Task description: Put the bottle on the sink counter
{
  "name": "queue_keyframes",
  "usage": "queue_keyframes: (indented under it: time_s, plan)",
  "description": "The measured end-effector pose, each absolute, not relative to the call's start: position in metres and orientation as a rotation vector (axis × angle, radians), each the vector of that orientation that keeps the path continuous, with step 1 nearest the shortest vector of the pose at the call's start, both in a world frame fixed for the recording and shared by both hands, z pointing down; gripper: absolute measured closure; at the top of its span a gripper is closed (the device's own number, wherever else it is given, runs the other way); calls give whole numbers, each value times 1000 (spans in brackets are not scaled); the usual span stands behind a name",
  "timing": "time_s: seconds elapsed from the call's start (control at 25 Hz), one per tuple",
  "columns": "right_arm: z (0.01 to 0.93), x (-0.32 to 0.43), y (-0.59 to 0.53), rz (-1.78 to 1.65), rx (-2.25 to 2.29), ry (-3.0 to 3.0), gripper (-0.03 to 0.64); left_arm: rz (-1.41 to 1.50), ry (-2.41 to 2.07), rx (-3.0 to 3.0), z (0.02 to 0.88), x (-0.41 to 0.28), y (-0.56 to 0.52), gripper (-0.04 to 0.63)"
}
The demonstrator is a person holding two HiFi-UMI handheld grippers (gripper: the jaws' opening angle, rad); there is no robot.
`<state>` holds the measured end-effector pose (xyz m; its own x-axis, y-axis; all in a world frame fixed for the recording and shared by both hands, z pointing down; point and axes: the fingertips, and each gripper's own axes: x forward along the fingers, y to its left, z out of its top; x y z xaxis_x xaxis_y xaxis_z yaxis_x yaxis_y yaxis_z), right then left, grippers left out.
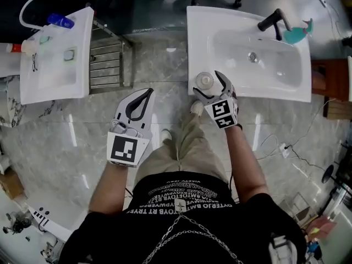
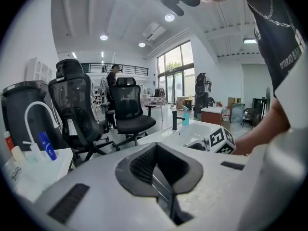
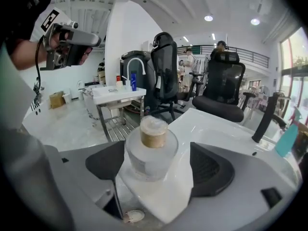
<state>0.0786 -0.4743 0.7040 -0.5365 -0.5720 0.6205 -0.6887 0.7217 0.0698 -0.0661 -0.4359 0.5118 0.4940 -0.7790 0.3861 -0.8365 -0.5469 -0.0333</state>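
Item 1. Found the right tool (image 1: 209,86) spread wide around the bottle (image 3: 151,153), not pinching it. Saw a clear gap at the pad on view right in the right gripper view; could not settle contact at the other pad. Noted its marker cube (image 1: 223,113) at 5 o'clock from the jaws in the head view.

Item 2. Recorded the bottle as clear-bodied with a tan cap (image 3: 153,131), upright on the white table (image 1: 198,32). Placed it at that table's near left corner, at 8 o'clock from the basin (image 1: 264,65).

Item 3. Found the left tool (image 1: 144,98) pressed together at the tips, with nothing between them. Placed it over the floor (image 1: 66,142), at 8 o'clock from the right tool and well apart from the table.

Item 4. Listed a black tap (image 1: 273,21) at 12 o'clock of the basin, with a teal spray bottle (image 1: 300,33) just beside it at 3 o'clock.

Item 5. Listed a second sink (image 1: 55,76) at 10 o'clock from the left tool, carrying a blue bottle (image 1: 60,21) at its far edge. Noted a metal rack (image 1: 107,59) between the two sinks.

Item 6. Listed black office chairs (image 2: 127,105) beyond the sinks in the left gripper view.
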Motion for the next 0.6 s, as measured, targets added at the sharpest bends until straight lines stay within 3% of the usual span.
queue_keyframes:
  time_s: [0.24,0.28,0.36,0.44,0.6]
  plan:
    - [608,112,-443,262,1153,-2305,231,481,-1417,2647,472,-71,-414,589]
    - [588,117,-437,253,1213,-2296,295,474,-1415,2658,465,-73,-408,589]
    - [550,126,-426,179,1351,-2264,505,457,-1416,2679,454,-78,-398,589]
    - [517,128,-412,108,1449,-2267,595,434,-1413,2696,442,-82,-385,589]
    - [476,126,-376,81,1541,-2290,621,385,-1398,2733,417,-82,-351,589]
